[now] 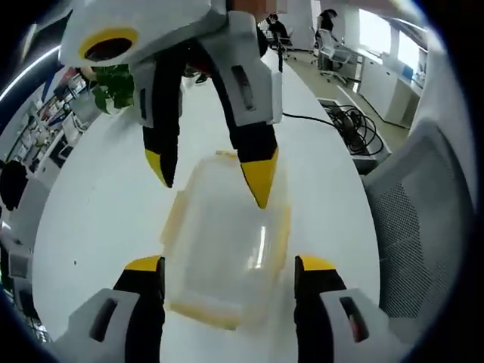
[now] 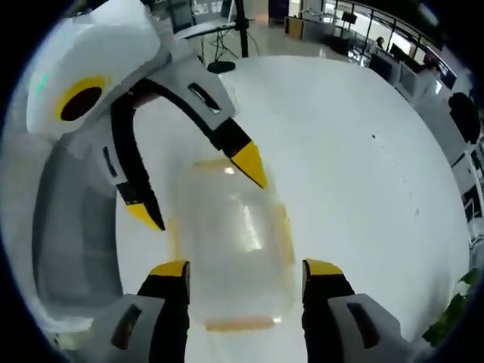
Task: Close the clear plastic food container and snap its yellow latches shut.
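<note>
Container point(image 1: 227, 242) lies between both open hand-held grippers — left point(image 1: 231, 272), right point(image 2: 246, 276).

The container point(image 1: 227, 249) between the jaws of the left gripper point(image 1: 229, 274) is clear plastic, with pale yellow latches along its edges. That gripper has black jaws tipped in yellow and light grey housings behind them. The right gripper point(image 1: 212, 178), beyond the container, has a white body, black jaws, bright yellow tips and a yellow ring around a dark opening. The table point(image 1: 98, 204) under both is plain white. To the left gripper's right sits a grey mesh chair point(image 1: 423, 227); black cables point(image 1: 355, 128) lie ahead. A green plant point(image 1: 113, 87) stands far left, possibly with paler leaf edges.
</note>
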